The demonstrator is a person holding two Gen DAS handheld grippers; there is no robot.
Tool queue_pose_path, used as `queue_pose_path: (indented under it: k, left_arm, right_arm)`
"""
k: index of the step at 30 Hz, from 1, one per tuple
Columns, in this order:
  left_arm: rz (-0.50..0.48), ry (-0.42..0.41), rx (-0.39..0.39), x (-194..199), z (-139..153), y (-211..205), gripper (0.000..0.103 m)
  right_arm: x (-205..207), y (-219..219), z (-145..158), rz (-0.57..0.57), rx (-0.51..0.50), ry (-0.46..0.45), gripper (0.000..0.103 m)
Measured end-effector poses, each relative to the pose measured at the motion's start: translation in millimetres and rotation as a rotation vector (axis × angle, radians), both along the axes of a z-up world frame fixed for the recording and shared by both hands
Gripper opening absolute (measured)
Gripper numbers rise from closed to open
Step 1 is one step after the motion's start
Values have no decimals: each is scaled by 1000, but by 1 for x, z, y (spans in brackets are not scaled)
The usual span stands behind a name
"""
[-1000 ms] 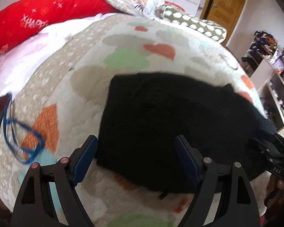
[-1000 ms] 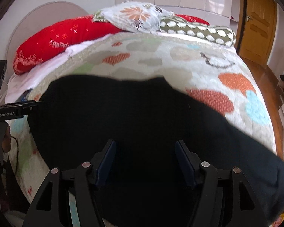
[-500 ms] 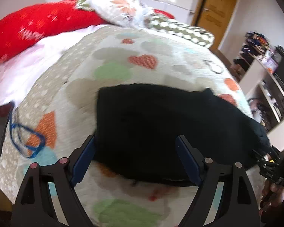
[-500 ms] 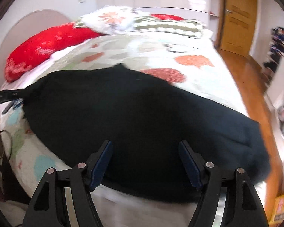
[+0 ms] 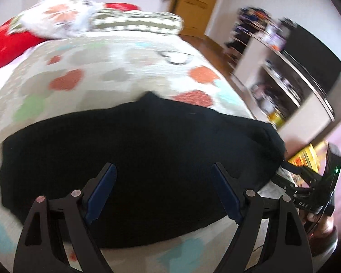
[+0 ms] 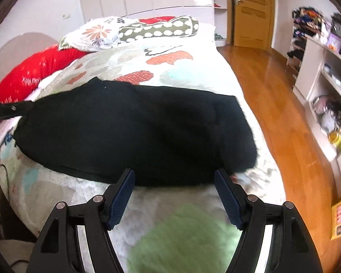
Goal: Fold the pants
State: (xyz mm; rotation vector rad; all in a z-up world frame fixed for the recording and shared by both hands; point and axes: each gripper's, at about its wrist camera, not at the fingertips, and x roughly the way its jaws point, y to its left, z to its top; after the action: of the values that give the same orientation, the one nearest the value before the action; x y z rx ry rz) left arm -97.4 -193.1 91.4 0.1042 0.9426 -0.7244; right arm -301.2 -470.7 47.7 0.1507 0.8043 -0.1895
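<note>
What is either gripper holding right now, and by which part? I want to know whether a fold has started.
Nothing is held. The left gripper and right gripper both stand open above the black pants, pads clear of cloth.

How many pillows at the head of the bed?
3: long red pillow at left, white floral pillow in the middle, green pillow with white dots at right. Others may be hidden behind.

The pants (image 6: 134, 132) are plain black and lie on a quilt (image 6: 188, 77) of off-white ground printed with blotches in orange-red, pale green, grey and light blue. At the head edge of the bed lie a red pillow (image 6: 31, 77) with white stars and lettering, a white cushion (image 6: 95, 34) with orange flowers, and an olive bolster (image 6: 159, 30) with white dots. The gripper pads (image 6: 121, 196) are dark blue on black fingers, the door (image 6: 252, 11) and floor (image 6: 284, 118) are orange-brown wood.
</note>
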Motion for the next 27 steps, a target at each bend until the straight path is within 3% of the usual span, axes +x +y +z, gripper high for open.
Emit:
queue_pose_path:
  k: [3,7,15,22,27]
  left_arm:
    - [-100,26,19,1,-10,-42,85]
    - [-199,76,25,9,-18,-92,85]
    - [-422,101,65,12,-22,-198,85]
    - [-566,88,120,4,-28,-260,85]
    - [-663,110,118,-2,-38,-290,85]
  right_arm:
    - [-11,-11,1,-50,31,2,74]
    - [-22,-31,-3,-70,198,-44,74]
    - [-22,-41,-13,-78,274,-82,77]
    - [-21,-54,-20,-91,380,-139,82]
    - [-22,-69,-26,-155,486,-187,82]
